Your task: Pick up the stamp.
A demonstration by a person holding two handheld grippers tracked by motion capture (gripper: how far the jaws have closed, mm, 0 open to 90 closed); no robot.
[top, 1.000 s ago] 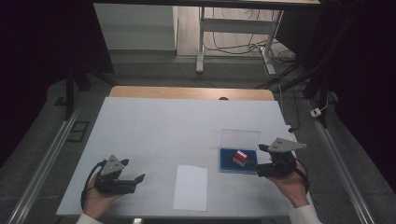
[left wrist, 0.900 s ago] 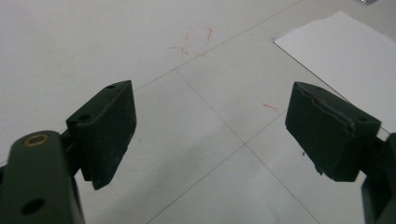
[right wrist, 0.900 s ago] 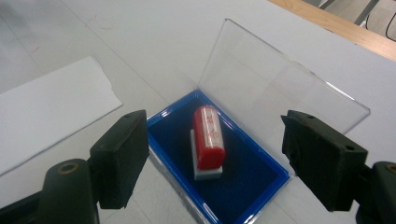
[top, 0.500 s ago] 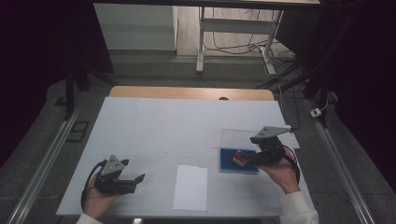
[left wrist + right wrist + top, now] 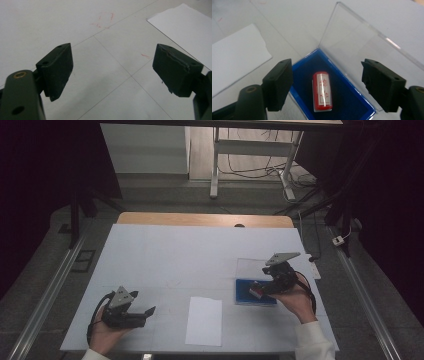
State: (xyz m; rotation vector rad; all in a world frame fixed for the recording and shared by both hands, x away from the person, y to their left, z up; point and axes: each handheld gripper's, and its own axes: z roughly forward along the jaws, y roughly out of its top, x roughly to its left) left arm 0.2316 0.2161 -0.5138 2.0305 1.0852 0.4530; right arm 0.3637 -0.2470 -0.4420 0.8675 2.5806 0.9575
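A clear case with a blue lining (image 5: 244, 299) lies on the white table, its transparent lid (image 5: 250, 268) raised. A red stamp with a white label (image 5: 322, 91) lies on its side in the lining. My right gripper (image 5: 258, 290) hovers over the case, open. Its jaws have just been closing a little, and the stamp (image 5: 256, 292) lies in the gap below them, clear of both pads (image 5: 279, 82). My left gripper (image 5: 148, 311) rests at the front left, open, with bare table between its pads (image 5: 58, 67).
A white paper sheet (image 5: 204, 320) lies near the front edge between the two hands, left of the case. The white table cover (image 5: 175, 255) ends at a wooden strip at the back. Metal rails run along both sides.
My right gripper has moved left from beside the case to over its blue lining, now covering the stamp from above. The left gripper has kept still.
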